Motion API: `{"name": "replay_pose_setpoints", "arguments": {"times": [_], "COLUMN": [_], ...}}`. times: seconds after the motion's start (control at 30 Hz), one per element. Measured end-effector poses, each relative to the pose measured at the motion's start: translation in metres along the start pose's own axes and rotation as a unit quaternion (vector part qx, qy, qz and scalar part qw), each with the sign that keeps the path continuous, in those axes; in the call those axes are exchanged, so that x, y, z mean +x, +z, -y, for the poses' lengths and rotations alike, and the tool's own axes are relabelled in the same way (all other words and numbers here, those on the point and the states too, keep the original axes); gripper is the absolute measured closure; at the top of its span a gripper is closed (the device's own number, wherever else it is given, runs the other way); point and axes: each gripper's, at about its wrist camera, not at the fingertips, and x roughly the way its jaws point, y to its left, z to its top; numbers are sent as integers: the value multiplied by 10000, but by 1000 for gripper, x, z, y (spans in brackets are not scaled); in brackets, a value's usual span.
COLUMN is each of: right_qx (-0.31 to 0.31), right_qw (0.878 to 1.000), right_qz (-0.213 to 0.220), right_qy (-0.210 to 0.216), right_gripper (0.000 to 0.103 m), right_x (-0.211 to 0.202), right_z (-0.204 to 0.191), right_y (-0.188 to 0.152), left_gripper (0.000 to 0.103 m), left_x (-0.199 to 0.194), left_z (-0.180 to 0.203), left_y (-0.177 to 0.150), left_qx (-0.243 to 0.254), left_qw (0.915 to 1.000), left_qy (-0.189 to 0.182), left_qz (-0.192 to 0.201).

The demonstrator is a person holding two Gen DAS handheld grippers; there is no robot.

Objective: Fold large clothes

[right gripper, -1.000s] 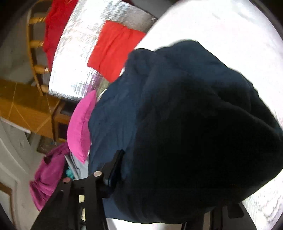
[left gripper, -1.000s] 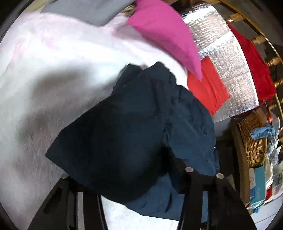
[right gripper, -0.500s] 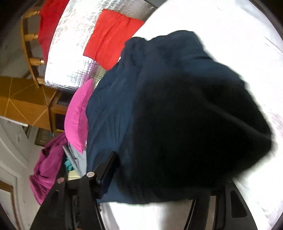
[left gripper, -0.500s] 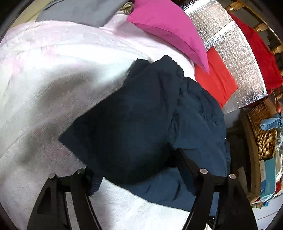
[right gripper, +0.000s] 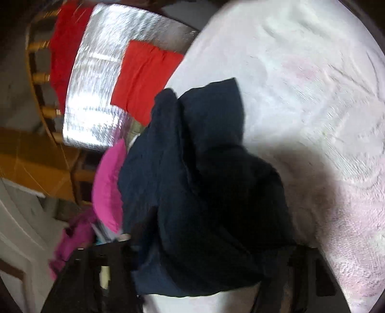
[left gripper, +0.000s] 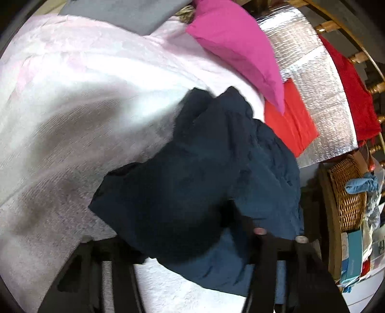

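Note:
A dark navy garment lies bunched on a pale pink-white blanket. My left gripper has the bundle's near end between its fingers. Its jaws are closing on the cloth, which drapes over and hides both fingertips. In the right wrist view the same navy garment fills the middle. My right gripper is closing on its near end too, with thick folds packed between the black fingers. The far end of the garment rests on the blanket.
A magenta pillow and a grey cloth lie at the blanket's far edge. A folded red cloth sits on a silver foil mat. A wicker basket stands at the right. A red garment hangs over wooden rails.
The left jaws spread wide half a second ago and have narrowed again around the navy cloth. The right gripper drew back slightly, so more blanket shows beside the bundle.

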Motion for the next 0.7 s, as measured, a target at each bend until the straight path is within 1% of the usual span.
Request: {"name": "replay_pose_setpoints", "arguments": {"times": [0.03, 0.1, 0.17, 0.23, 0.27, 0.3, 0.33, 0.37, 0.4, 0.43, 0.47, 0.5, 0.53, 0.6, 0.63, 0.67, 0.7], "right_qx": [-100, -253, -415, -482, -401, -227, -48, 258, 429, 450, 405, 277, 147, -139, -324, -482, -580], "right_qw": [9999, 9995, 9988, 9984, 9990, 9997, 9999, 9996, 9989, 9988, 9989, 9993, 9996, 9995, 9989, 9981, 9975], "right_qz": [72, 168, 276, 281, 214, 100, 22, -62, -116, -117, -122, -155, -193, -282, -281, -221, -172], "right_qy": [-74, -77, 6, 4, -48, -90, -90, -4, 120, 163, 177, 193, 168, -24, -186, -298, -354], "right_gripper": [55, 62, 62, 62, 59, 54, 47, 46, 43, 36, 31, 23, 19, 19, 22, 26, 40], "right_x": [-1, -3, -11, -12, -10, -7, -5, -2, -3, -4, -1, 0, 4, 14, 19, 21, 23], "right_z": [-4, -14, -20, -22, -17, -10, -7, 1, 4, 1, -4, -10, -16, -25, -29, -32, -35], "right_y": [-1, -2, -1, -2, -2, -1, -1, -1, 0, -1, -1, -3, -5, -7, -9, -10, -11], "left_gripper": [60, 66, 67, 65, 60, 52, 46, 37, 37, 36, 36, 36, 36, 37, 37, 46, 54], "left_x": [1, 0, -4, -2, 1, 5, 9, 11, 10, 10, 10, 10, 11, 12, 12, 12, 10], "left_z": [4, 8, 9, 6, 2, -2, -5, -8, -9, -9, -8, -5, -4, -2, 0, 1, 4], "left_y": [0, 0, 1, 2, 3, 3, 3, 3, 3, 3, 3, 2, 1, 0, 0, 0, -1], "left_qx": [61, 139, 172, 130, 4, -148, -265, -363, -414, -408, -373, -312, -282, -237, -182, -120, -32], "left_qw": [10000, 9999, 9998, 9999, 10000, 9998, 9994, 9990, 9988, 9988, 9989, 9992, 9992, 9994, 9996, 9998, 9999], "left_qy": [8, 0, -33, -29, -18, -27, -15, 34, -19, -13, -1, -8, -36, -111, -115, -114, -86], "left_qz": [33, 84, 127, 39, -74, -164, -217, -266, -271, -278, -276, -268, -268, -239, -194, -141, -42]}}
